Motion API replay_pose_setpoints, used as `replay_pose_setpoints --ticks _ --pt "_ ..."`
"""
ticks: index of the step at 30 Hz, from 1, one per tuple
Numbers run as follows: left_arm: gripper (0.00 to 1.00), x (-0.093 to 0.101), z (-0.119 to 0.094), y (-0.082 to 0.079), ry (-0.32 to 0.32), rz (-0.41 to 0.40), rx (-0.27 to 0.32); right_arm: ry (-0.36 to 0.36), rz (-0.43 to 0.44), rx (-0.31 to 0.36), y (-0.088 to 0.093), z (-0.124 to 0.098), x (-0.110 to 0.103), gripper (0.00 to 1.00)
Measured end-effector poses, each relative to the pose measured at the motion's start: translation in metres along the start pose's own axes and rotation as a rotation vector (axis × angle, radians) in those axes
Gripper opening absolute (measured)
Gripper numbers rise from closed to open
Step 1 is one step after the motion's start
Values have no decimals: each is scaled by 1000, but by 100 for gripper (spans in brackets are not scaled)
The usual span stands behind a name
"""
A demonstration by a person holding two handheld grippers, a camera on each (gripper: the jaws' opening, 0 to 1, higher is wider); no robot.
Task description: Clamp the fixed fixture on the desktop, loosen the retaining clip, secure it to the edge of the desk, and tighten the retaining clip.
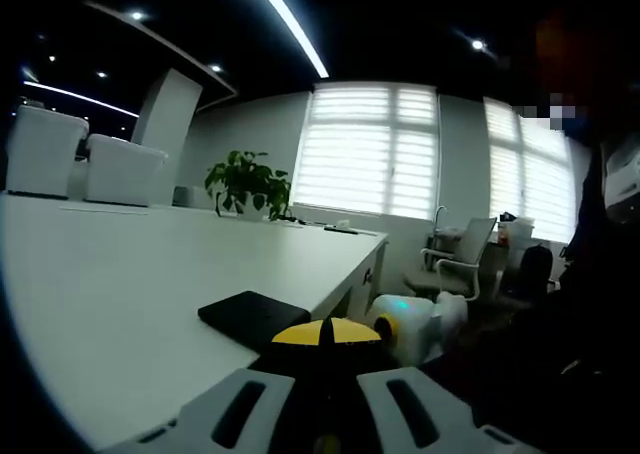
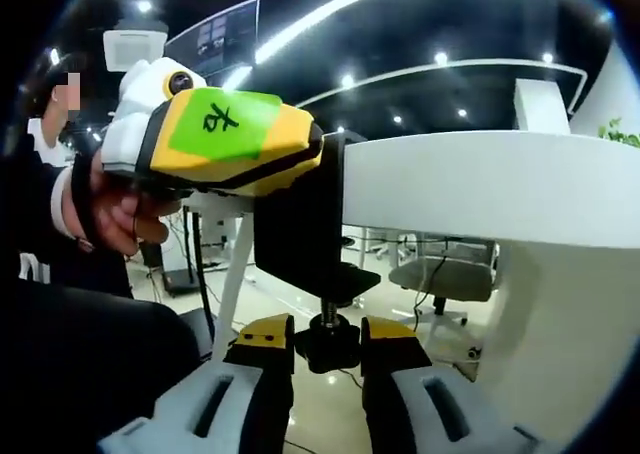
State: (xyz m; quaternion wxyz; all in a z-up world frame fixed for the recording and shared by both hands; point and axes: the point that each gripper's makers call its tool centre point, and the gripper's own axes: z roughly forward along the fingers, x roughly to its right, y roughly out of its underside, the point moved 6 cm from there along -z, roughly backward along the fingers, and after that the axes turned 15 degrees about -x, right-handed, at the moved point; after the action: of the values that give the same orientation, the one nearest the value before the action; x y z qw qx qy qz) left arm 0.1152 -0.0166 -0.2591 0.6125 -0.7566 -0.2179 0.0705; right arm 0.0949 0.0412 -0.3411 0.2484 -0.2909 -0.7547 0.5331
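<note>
A black clamp fixture (image 2: pixel 300 224) sits over the edge of the white desk (image 2: pixel 480 184). Its flat top plate (image 1: pixel 252 314) lies on the desktop, and its lower arm reaches under the edge. My left gripper (image 1: pixel 325 334) has its yellow tips pressed together on the fixture just behind that plate. In the right gripper view it comes in from the left as a yellow body with a green label (image 2: pixel 235 134), held by a hand. Below the desk edge, my right gripper (image 2: pixel 328 339) has its yellow-tipped jaws closed on either side of the black screw knob (image 2: pixel 328 346).
The desktop (image 1: pixel 150 274) stretches away to the left, with white chairs (image 1: pixel 120 169) and a potted plant (image 1: pixel 248 182) at its far side. An office chair (image 1: pixel 460 254) stands by the windows. A person in dark clothes (image 2: pixel 60 274) is close on the left, and another chair (image 2: pixel 440 274) is under the desk.
</note>
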Motion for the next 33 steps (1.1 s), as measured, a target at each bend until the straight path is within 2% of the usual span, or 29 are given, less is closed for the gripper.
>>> replay_pose_setpoints --ticks 8,10,15,19,20,28,31,33 --pt "1 1 0 0 3 -2 -1 7 9 -4 -1 2 1 23" --pt "1 1 -1 0 4 -3 0 -11 57 -31 -1 3 1 23" --pt "1 1 -1 0 6 1 0 22 -15 -30 -1 5 -1 24" --pt "1 2 0 0 8 -1 0 18 1 -57 1 10 -1 25" --pt "1 1 0 0 10 -5 2 24 -51 -60 2 10 -2 25" --pt "1 2 -1 0 15 -3 -1 65 -34 -60 4 11 -1 26" --pt "1 1 -1 0 21 -8 1 76 -26 -62 6 11 1 28" --pt "1 2 -1 0 21 -3 -1 90 -17 -60 6 8 3 33"
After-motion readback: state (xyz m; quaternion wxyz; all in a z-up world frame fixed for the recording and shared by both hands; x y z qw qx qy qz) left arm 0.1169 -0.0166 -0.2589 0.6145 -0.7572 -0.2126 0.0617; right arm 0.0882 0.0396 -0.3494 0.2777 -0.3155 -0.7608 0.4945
